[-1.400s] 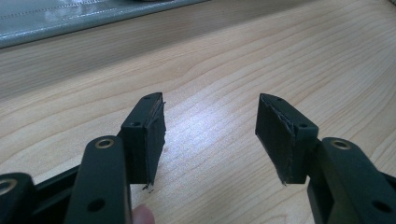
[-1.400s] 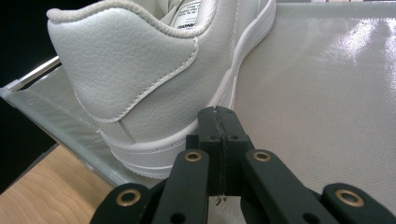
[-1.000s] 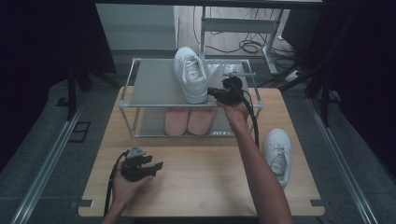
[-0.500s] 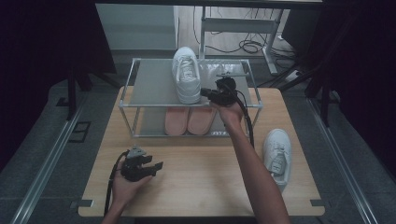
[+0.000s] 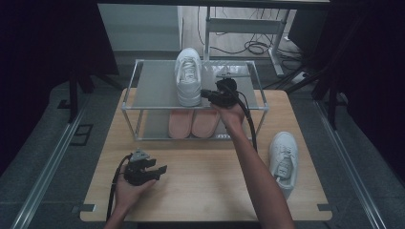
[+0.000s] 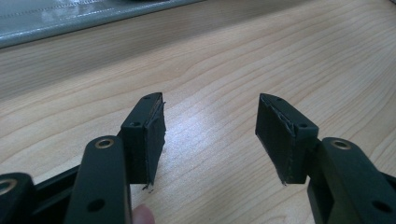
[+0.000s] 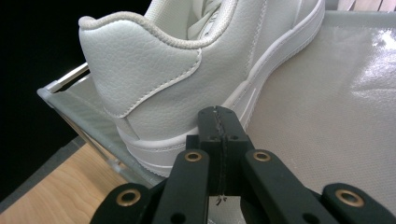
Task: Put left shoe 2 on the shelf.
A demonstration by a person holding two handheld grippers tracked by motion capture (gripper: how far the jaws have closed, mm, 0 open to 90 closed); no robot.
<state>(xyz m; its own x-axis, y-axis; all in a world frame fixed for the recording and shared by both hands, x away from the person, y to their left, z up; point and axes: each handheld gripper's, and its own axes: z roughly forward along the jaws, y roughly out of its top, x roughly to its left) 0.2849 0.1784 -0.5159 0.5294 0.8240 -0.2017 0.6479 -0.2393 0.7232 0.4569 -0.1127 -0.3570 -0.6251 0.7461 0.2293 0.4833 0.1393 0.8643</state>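
1. Right tongs [image 5: 206, 94] are fully closed with nothing between the jaws; in the right gripper view the tips [image 7: 218, 122] sit pressed against the heel side of the white sneaker [image 7: 187, 70].
2. That sneaker [image 5: 188, 76] stands upright on the top shelf of the shoe rack [image 5: 133, 90], toe pointing away from the person, roughly mid-shelf. Shelf to its left and right is bare grey sheet.
3. Left tongs [image 5: 154, 168] are open and hold nothing — in the left gripper view both pads [image 6: 154, 135] hover above bare wood, wide gap between them. They sit low on the near-left part of the counter [image 5: 205, 191], well apart from the rack.
4. Other things around: a second white sneaker [image 5: 282, 160] lies on the counter at the right, near the right forearm [image 5: 258, 171], well apart from the rack. A pair of pink slippers [image 5: 192, 123] sits side by side on the rack's lower shelf, below the first sneaker.
5. In the way: the right forearm crosses the counter diagonally up to the rack's front right; its black cable [image 5: 249, 119] trails along it.
6. Surface: light wood-grain counter, rack at the far edge. Rack is a metal tube frame with translucent grey shelves.
7. Room: dark surround, grey floor, a rail [image 5: 47, 162] along the left side, cables [image 5: 253, 46] and a metal frame on the floor behind the rack.
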